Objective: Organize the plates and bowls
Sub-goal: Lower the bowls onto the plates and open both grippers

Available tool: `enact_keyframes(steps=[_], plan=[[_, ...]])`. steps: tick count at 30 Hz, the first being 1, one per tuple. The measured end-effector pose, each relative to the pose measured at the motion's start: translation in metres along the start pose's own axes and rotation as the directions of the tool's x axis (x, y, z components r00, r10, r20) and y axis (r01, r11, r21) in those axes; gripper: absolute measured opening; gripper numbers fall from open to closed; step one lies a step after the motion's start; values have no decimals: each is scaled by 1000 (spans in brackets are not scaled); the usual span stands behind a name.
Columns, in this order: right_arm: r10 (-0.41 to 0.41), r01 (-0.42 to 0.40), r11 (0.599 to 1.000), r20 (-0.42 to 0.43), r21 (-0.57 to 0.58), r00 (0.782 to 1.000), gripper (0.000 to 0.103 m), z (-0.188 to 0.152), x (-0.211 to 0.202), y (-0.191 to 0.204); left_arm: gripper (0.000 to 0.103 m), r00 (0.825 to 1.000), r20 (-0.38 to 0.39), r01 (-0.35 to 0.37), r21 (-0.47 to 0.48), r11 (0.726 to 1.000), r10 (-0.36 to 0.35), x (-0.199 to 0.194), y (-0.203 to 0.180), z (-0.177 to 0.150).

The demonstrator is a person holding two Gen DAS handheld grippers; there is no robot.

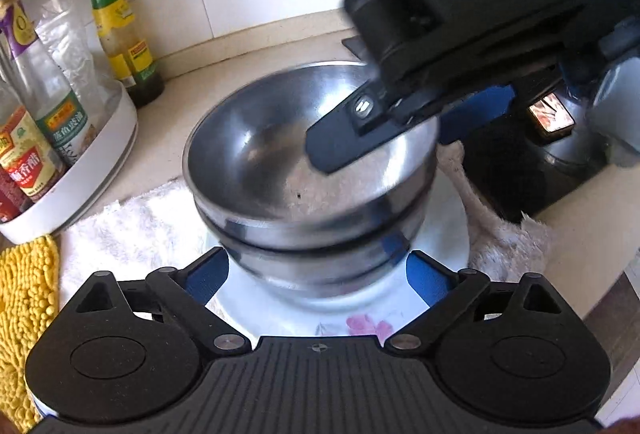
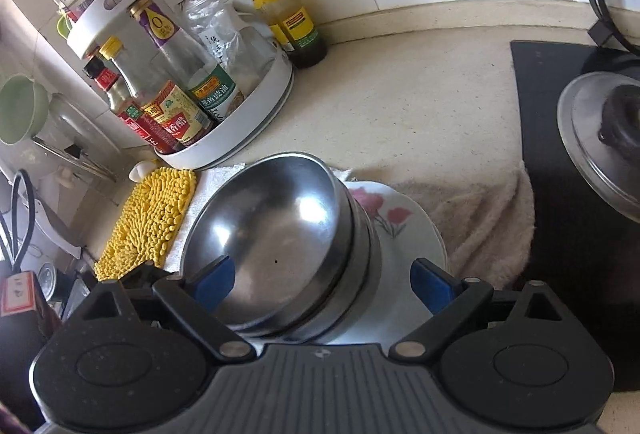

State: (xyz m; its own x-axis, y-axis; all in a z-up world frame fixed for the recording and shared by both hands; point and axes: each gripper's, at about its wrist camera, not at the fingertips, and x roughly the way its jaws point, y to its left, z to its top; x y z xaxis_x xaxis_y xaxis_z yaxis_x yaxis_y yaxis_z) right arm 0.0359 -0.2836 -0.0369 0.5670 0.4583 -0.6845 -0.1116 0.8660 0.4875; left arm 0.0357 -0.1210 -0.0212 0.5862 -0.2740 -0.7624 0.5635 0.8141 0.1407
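Note:
Three nested steel bowls [image 1: 280, 161] [image 2: 276, 230] stand stacked on a white plate with pink flowers [image 1: 440, 234] [image 2: 404, 222]. My left gripper [image 1: 318, 274] is open wide, its blue fingers [image 1: 212, 274] flanking the base of the stack close to its sides. Whether they touch the steel I cannot tell. My right gripper [image 1: 382, 149] [image 2: 322, 282] comes in from the upper right of the left wrist view and is open. One of its fingers [image 2: 212, 282] hangs over the inside of the top bowl. The other is outside the rim, over the plate.
A white round rack of sauce bottles [image 1: 100, 153] [image 2: 224, 137] stands at the left, with a green-capped bottle [image 1: 116, 21] beside it by the tiled wall. A yellow chenille cloth [image 1: 28, 294], a white towel [image 1: 132, 226] and a beige towel [image 2: 472, 218] lie under the plate. A black stove [image 2: 560, 193] with a lidded pot [image 2: 600, 137] is at the right.

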Motion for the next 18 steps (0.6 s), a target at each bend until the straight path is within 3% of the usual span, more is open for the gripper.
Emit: enact_keyframes(steps=[5, 12, 18], plan=[[-3, 3, 1000, 15, -9, 1000, 103, -6, -13, -1, 98, 999, -27, -33, -17, 999, 33, -12, 6, -9], [-25, 30, 997, 72, -70, 997, 103, -30, -44, 6, 100, 998, 22, -58, -171, 984, 62, -55, 30, -21], [-110, 126, 984, 126, -122, 986, 103, -51, -54, 19, 103, 978, 75, -170, -256, 952, 195, -79, 33, -19]])
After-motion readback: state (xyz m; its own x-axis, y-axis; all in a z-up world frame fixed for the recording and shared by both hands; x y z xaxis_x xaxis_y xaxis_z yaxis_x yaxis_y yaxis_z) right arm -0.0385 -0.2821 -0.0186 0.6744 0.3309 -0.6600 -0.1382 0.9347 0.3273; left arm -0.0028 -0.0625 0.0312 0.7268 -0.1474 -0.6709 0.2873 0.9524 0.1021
